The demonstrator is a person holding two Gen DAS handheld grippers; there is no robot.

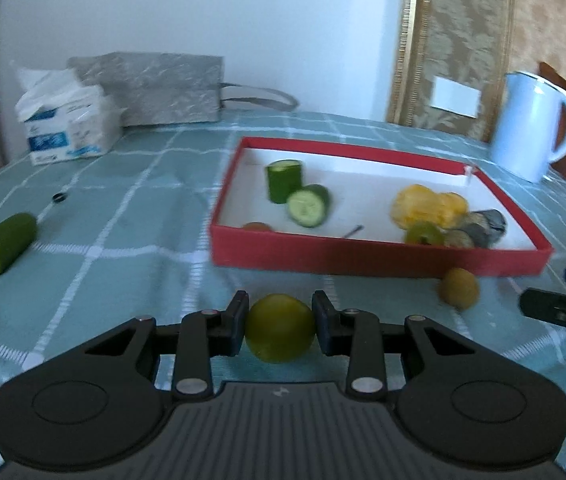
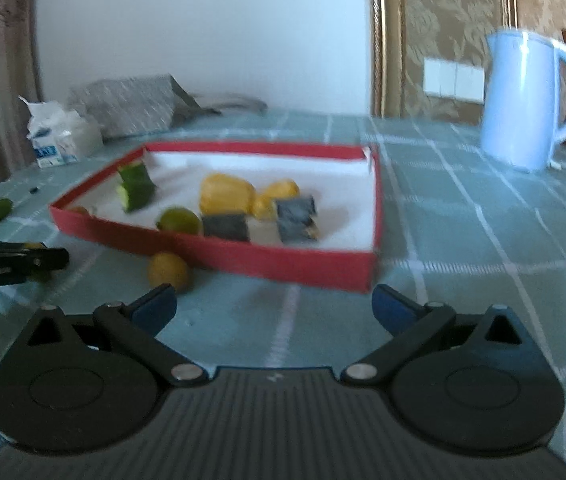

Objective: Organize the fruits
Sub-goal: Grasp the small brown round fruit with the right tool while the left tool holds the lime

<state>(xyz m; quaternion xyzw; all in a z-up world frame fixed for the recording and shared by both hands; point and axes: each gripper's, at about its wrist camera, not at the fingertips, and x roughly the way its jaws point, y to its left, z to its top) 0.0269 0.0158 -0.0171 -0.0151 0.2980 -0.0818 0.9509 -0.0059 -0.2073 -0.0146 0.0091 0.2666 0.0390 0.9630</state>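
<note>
The left tongs [image 1: 280, 322] are clenched on a round yellow-green citrus fruit [image 1: 280, 328], pads pressing its two sides, and they hold it just in front of the near wall of the shallow red cardboard box with the white lining [image 1: 379, 258], which I take as the landmark here. The right tongs [image 2: 274, 306] stand released with nothing between their blue pads, hovering over the green checked cloth of the surface [image 2: 463, 248] in front of the box's near right corner. Inside the box lie two green cucumber pieces [image 1: 297, 192] toward its left end, and yellow fruit pieces [image 1: 427, 204], another small green fruit [image 1: 423, 234] and some dark wrapped blocks [image 2: 297, 216] toward its right. A second small yellowish fruit [image 1: 458, 286] rests on the cloth touching or just beside the box's near wall, and a cut cucumber half [image 1: 5, 242] lies well to the left of the box. To my eye the step in hand is carrying the gripped fruit into the box. Done well, that means lifting it clear of the near wall before going forward, aiming for the bare white floor between the cucumbers and the yellow pieces, lowering it close to the lining, and letting go gently, since a round fruit will likely roll.
</note>
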